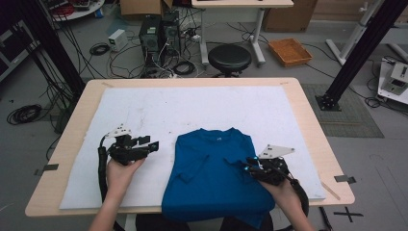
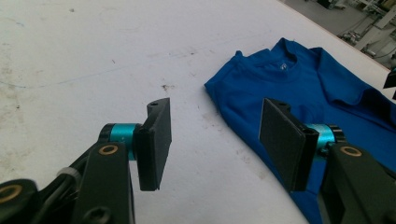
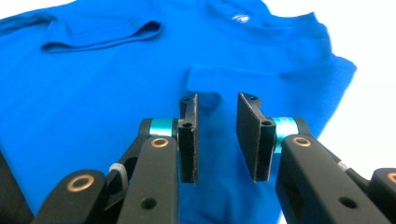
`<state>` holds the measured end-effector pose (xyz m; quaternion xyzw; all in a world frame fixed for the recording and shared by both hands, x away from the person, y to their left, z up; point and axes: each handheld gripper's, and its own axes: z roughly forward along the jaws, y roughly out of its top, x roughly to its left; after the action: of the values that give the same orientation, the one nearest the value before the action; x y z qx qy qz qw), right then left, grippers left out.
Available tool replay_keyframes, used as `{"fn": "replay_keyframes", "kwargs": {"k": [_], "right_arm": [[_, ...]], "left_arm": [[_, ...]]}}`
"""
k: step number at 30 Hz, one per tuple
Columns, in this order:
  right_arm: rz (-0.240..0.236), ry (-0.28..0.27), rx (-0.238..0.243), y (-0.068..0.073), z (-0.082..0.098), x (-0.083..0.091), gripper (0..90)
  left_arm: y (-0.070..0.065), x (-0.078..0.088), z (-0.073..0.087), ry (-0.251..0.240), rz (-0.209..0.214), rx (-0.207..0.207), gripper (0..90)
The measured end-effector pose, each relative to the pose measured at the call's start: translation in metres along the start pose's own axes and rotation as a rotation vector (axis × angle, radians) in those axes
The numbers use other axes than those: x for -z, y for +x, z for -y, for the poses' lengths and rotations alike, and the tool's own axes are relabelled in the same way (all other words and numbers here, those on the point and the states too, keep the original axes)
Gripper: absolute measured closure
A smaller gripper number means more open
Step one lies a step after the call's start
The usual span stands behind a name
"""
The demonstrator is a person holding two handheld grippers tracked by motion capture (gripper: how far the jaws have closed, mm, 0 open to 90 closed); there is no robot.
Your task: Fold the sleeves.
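A blue T-shirt (image 1: 214,171) lies flat on the white mat (image 1: 144,110), on the near side of the table (image 1: 308,125), with both sleeves folded in over its front. The left gripper (image 1: 153,144) hangs over the bare mat just left of the shirt, jaws wide apart and holding nothing. The right gripper (image 1: 246,166) is over the shirt's right side by the folded sleeve, and its jaws stand a little apart with no cloth pinched between them.

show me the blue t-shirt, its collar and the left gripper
blue t-shirt (image 1: 211,178), high view, on the middle of the chest cloth.
collar (image 2: 282,63), left gripper view, on the neck band by the label.
left gripper (image 1: 149,142), high view, midway between its fingertips, beside the shirt over the white mat.
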<state>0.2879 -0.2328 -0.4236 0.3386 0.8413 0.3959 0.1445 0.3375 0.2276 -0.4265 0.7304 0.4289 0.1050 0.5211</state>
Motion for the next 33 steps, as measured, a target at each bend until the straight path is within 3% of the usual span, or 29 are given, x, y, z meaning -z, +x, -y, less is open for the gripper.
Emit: {"fn": "replay_keyframes", "kwargs": {"k": [2, 6, 11, 17, 19, 22, 24, 27, 30, 32, 33], "right_arm": [[0.005, 0.036, 0.020, 0.007, 0.000, -0.006, 70.3], [0.039, 0.104, 0.087, 0.016, 0.005, -0.012, 88.4], [0.003, 0.102, 0.134, 0.022, 0.009, -0.004, 89.1], [-0.067, 0.100, 0.146, 0.017, 0.012, 0.000, 65.1], [-0.071, 0.057, 0.107, 0.010, 0.008, 0.005, 60.3], [-0.041, -0.019, 0.020, -0.009, -0.001, 0.014, 49.1], [-0.022, -0.057, -0.028, -0.021, -0.006, 0.018, 48.0], [0.001, -0.106, -0.081, -0.037, -0.013, 0.021, 44.8], [0.021, -0.141, -0.131, -0.050, -0.019, 0.021, 39.8], [0.031, -0.172, -0.169, -0.057, -0.020, 0.020, 32.9], [0.037, -0.185, -0.192, -0.059, -0.020, 0.020, 29.8]], "left_arm": [[0.000, 0.001, 0.000, -0.002, -0.002, 0.000, 43.8], [0.000, 0.001, 0.001, -0.002, -0.008, 0.006, 43.4], [0.000, 0.001, 0.000, 0.001, -0.003, 0.001, 43.3], [-0.003, -0.002, 0.001, 0.010, 0.007, -0.021, 42.8], [-0.005, -0.002, 0.000, -0.002, 0.015, -0.053, 42.8], [-0.010, -0.003, -0.002, -0.034, 0.024, -0.118, 42.8], [-0.013, -0.005, -0.004, -0.069, 0.045, -0.143, 42.8], [-0.017, -0.007, -0.007, -0.111, 0.090, -0.129, 42.8], [-0.019, -0.010, -0.011, -0.079, 0.129, -0.078, 42.8], [-0.023, -0.009, -0.013, -0.070, 0.090, -0.098, 41.2], [-0.025, -0.009, -0.014, -0.062, 0.062, -0.107, 36.2]]}}
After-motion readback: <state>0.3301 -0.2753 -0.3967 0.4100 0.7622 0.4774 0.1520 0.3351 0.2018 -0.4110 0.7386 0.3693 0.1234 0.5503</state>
